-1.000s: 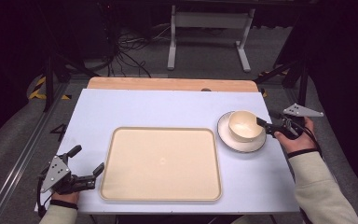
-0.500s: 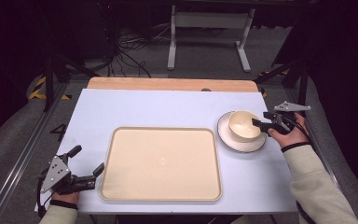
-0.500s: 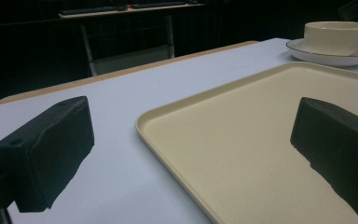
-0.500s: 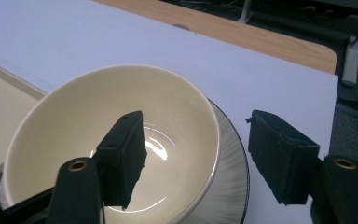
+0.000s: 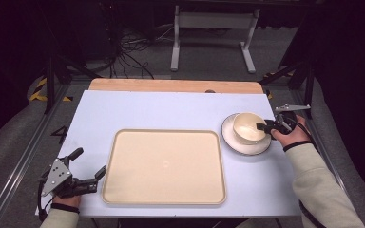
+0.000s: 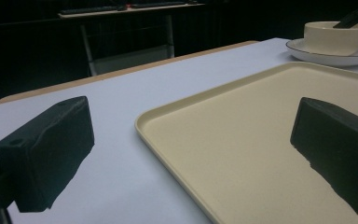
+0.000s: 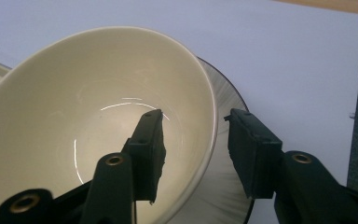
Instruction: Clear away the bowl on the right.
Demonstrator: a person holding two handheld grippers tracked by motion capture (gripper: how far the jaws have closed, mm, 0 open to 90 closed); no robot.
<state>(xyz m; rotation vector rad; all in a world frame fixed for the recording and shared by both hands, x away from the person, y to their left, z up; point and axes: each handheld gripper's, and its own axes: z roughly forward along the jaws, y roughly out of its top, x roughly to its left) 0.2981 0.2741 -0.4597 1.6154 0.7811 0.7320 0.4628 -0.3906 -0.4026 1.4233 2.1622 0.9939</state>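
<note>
A cream bowl (image 5: 248,127) stands on a white plate (image 5: 247,151) at the table's right side. My right gripper (image 5: 262,127) is open at the bowl's right edge. In the right gripper view the gripper (image 7: 196,140) straddles the bowl's (image 7: 74,107) rim, one jaw inside and one outside above the plate (image 7: 223,186), with gaps showing. My left gripper (image 5: 90,161) rests open at the front left, beside the cream tray (image 5: 164,166). In the left gripper view its gripper (image 6: 191,144) spans the tray's (image 6: 242,126) near corner, holding nothing.
The tray lies bare in the middle of the pale blue table (image 5: 161,111). A wooden strip (image 5: 171,85) runs along the far edge. Cables and a metal stand (image 5: 214,28) are on the dark floor beyond.
My right gripper has moved left to the bowl and now has its jaws on either side of the rim. The left gripper has stayed in place.
</note>
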